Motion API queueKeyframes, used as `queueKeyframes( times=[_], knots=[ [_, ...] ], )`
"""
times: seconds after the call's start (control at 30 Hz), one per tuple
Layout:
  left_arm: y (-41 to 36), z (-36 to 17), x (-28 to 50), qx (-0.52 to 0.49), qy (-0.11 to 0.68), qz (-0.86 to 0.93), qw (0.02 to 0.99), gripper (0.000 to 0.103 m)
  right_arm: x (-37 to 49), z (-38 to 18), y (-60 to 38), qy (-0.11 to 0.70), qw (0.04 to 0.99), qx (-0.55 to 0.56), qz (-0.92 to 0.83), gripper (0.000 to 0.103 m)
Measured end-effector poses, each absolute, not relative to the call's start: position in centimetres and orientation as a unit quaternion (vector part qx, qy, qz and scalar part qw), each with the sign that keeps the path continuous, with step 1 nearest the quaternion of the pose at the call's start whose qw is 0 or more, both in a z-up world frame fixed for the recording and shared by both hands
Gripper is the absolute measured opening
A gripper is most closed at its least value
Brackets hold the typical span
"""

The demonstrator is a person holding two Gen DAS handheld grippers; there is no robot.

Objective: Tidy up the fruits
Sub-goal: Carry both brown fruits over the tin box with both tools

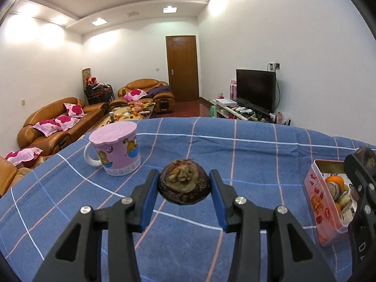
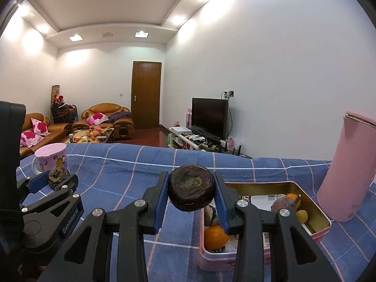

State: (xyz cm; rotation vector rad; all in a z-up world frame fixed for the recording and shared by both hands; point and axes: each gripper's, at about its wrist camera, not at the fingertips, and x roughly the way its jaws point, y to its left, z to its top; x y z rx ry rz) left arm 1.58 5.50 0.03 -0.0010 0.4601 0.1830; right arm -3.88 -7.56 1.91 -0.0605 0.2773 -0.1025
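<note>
worktop [image 2: 131, 164]: blue checked cloth over it, everything sits on that.
tin [image 2: 324, 224]: pink, open, right under your right tongs' tips. Oranges and a few darker fruits already inside.
bottle [image 2: 345, 166]: tall pink one just right of the tin, upright, so don't swing wide that way.
mug [image 1: 115, 150]: lidded, far left, well clear.
right tongs [image 2: 191, 191]: clamped on a dark round fruit [image 2: 191, 190], held above the tin's near-left corner. I'd guess a short drop does it.
left tongs [image 1: 184, 184]: closed on a second fruit [image 1: 183, 184], the tin off to its right, with your right tongs in between.
</note>
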Motion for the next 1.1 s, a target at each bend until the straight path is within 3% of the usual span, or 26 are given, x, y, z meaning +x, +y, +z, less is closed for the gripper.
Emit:
queueKeyframes(
  times=[1.1],
  knots=[
    [0.4,0.2,-0.5,0.011,0.230,0.046,0.972,0.045,-5.4,2.2,-12.4,0.158,0.985,-0.026,-0.063,0.039]
  ],
)
